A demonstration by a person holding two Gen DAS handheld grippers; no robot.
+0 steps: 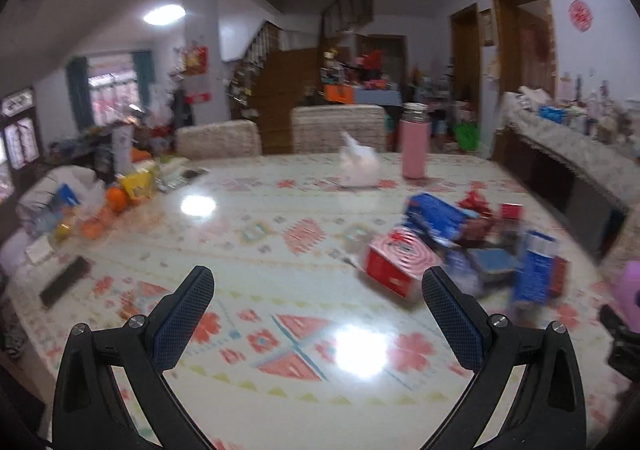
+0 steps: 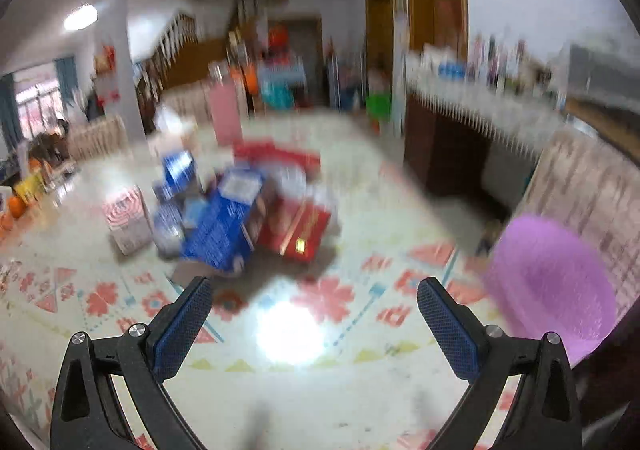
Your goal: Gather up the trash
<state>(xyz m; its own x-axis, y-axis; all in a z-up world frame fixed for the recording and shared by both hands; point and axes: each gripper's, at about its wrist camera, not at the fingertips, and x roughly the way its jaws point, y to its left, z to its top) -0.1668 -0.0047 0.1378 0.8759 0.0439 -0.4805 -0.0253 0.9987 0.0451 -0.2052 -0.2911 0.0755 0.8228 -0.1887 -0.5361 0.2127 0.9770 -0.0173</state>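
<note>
A heap of empty cartons lies on the patterned table: a red and pink box [image 1: 394,264], blue boxes [image 1: 436,216] and a tall blue carton [image 1: 534,270]. In the right wrist view the same heap shows as a blue carton [image 2: 222,226], a red box [image 2: 298,228] and a pink-topped box [image 2: 126,220]. My left gripper [image 1: 318,290] hovers open above the table, left of the heap. My right gripper [image 2: 314,300] is open too, just short of the heap. A purple bin [image 2: 552,286] stands at the table's right edge. Both views are blurred.
A pink flask [image 1: 415,144] and a white plastic bag [image 1: 360,166] stand at the far side. Oranges [image 1: 116,198], packets and a dark phone [image 1: 66,280] crowd the left edge. Chairs [image 1: 218,138] line the far side; a sideboard [image 2: 472,118] runs along the right.
</note>
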